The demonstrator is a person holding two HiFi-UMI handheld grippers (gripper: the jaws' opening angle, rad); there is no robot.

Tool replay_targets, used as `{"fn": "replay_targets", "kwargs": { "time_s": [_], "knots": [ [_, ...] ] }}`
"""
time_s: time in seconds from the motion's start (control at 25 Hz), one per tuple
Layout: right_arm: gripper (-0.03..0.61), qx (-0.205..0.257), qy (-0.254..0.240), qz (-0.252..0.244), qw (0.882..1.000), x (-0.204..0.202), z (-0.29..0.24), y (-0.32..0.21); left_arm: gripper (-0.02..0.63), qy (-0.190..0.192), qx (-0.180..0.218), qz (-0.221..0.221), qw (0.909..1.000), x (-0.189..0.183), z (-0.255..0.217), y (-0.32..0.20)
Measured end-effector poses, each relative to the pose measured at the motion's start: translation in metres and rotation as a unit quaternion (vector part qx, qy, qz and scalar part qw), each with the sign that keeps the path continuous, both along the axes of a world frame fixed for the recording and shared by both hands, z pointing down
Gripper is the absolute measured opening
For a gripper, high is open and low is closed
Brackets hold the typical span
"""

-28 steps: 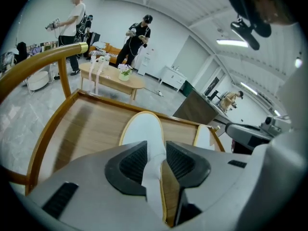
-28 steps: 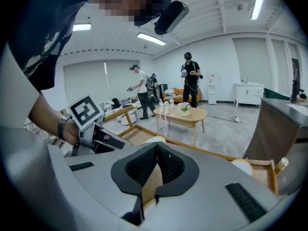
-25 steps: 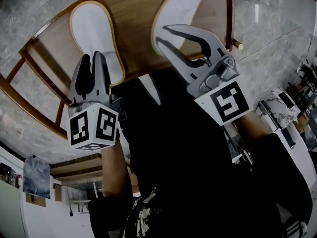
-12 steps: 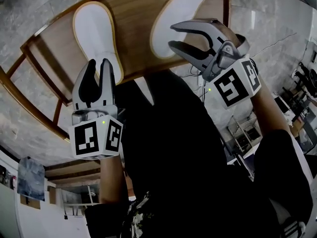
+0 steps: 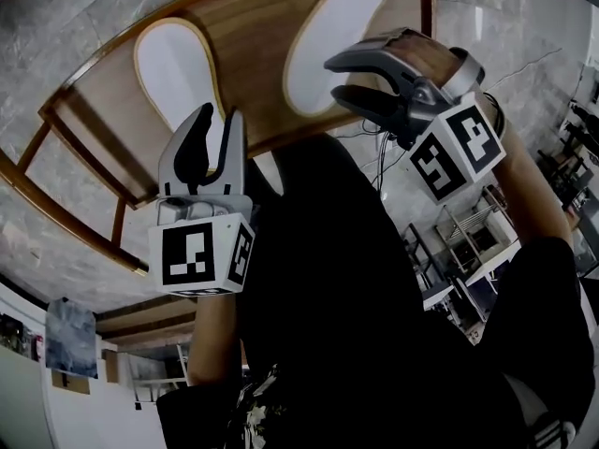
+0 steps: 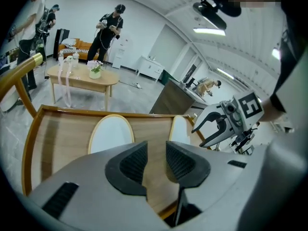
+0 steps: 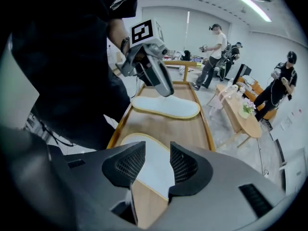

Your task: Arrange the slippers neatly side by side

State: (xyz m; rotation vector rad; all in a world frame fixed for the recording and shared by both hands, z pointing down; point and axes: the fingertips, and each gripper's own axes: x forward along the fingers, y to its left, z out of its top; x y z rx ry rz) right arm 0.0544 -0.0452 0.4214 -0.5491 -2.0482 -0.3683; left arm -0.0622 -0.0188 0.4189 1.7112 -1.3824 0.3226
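Slippers: two, both lying flat on the wooden tray (image 5: pixel 253 26), well apart with bare wood between them. We name them by the head view: left slipper (image 5: pixel 178 68) and right slipper (image 5: pixel 339 36).

Key relation: the right gripper (image 5: pixel 339 78) hangs just over the near end of the right slipper, tilted steeply down. In the right gripper view that slipper lies below the gap, its long axis running away from the jaws at a slant. The jaws have just been opening and now stand wide. The pads are clear of the slipper and nothing is pinched.

The left gripper (image 5: pixel 218 124) sits by the near end of the left slipper, slightly to its inner side. Its gap is narrow, only wood shows through, and it holds nothing. So each slipper has its own gripper nearest.

Axes: in the head view the near ends lean toward each other and the far ends spread, a loose V, not parallel, though the wide lens may exaggerate this. Both long axes run roughly away from us. We cannot tell toe from heel, since no strap shows.

We judge that the coming move needs the right slipper swung to match the left one's axis and then slid across the wood toward it.
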Motion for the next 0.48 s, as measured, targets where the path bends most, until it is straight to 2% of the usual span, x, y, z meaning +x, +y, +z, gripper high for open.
{"fn": "replay_targets", "kwargs": {
  "time_s": [0.12,0.48],
  "knots": [
    [0.152,-0.004,0.033,-0.044,0.998,0.006,0.012,0.003,0.114,0.005,-0.006,0.010,0.9999,0.005,0.002,0.000],
    [0.117,-0.012,0.087,-0.144,0.986,0.016,0.040,0.000,0.114,0.000,-0.024,0.023,0.9995,0.009,0.003,0.016]
  ]
}}
